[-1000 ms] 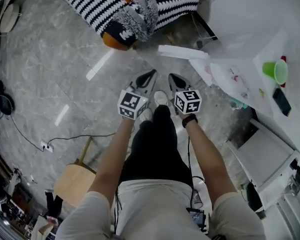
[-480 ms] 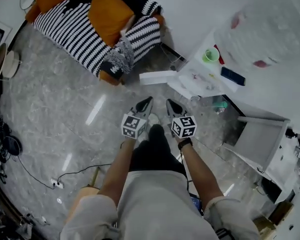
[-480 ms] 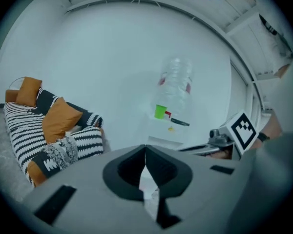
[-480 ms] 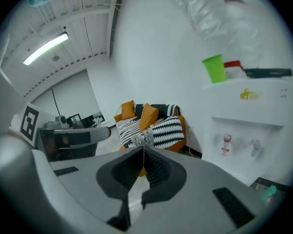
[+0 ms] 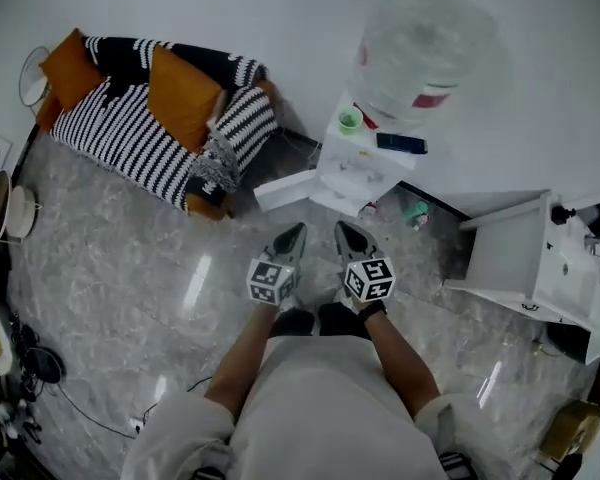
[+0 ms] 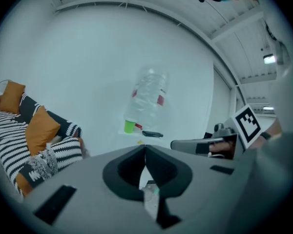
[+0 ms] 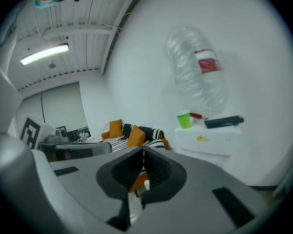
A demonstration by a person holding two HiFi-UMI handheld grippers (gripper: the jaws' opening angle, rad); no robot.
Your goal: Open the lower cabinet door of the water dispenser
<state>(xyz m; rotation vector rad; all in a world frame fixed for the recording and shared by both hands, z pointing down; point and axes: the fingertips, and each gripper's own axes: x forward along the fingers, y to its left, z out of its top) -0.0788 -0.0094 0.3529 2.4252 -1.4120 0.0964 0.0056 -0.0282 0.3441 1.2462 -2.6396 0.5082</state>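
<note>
Black-and-white square markers are carried by the grey left claw [image 5: 296, 230] and right claw [image 5: 344, 230]. Ahead of both claws, the water dispenser [image 5: 352, 168] is seen in white, its bottle [image 5: 415, 48] clear with a red label, and a green cup [image 5: 350, 121] beside it. Left of the left claw, a sofa [image 5: 120, 138] is striped black and white and set with orange cushions [image 5: 180, 98]. The floor [image 5: 110, 268] is veined grey.

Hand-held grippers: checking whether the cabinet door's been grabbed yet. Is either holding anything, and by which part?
Nothing is held. The left hand-held gripper and right hand-held gripper are both shut empty, short of the water dispenser.
</note>
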